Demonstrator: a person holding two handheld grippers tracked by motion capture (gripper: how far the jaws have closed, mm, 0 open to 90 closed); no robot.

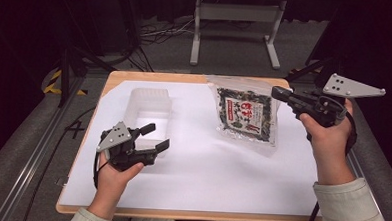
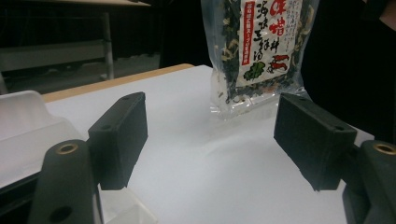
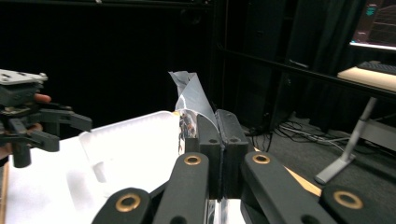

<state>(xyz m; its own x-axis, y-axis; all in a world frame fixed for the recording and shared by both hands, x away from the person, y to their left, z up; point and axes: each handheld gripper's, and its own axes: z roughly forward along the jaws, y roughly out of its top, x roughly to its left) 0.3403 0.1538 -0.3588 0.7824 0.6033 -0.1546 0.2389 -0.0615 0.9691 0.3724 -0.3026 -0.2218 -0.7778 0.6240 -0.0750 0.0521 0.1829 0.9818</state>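
A clear plastic packet of dried seaweed mix (image 1: 247, 114), with a red and white printed label, hangs from the right gripper (image 1: 276, 92). The packet is lifted by its top right corner, and its lower edge trails at or just above the white bench (image 1: 206, 181), to the right of a translucent plastic container (image 1: 149, 106). The right gripper's fingers are pressed together on the packet's sealed edge.

The left gripper (image 1: 157, 137) hovers just in front of the container, its fingers spread with nothing between them.

The packet looks light and floppy: thin, slick film that crinkles and sags under its own contents. The flat sealed border is likely the safest hold, since a pinch through the middle could crush the brittle flakes inside. Held by one corner, it may swing or slip.

The right gripper view shows the pinch close up: a fold of shiny film (image 3: 190, 95) stands up between the closed fingers (image 3: 208, 135), a detail too small to read from above. The left gripper view shows the packet (image 2: 258, 51) face on beyond the wide-apart fingers (image 2: 119, 135), its label clear. The high view alone lays out packet, container and both hands together.
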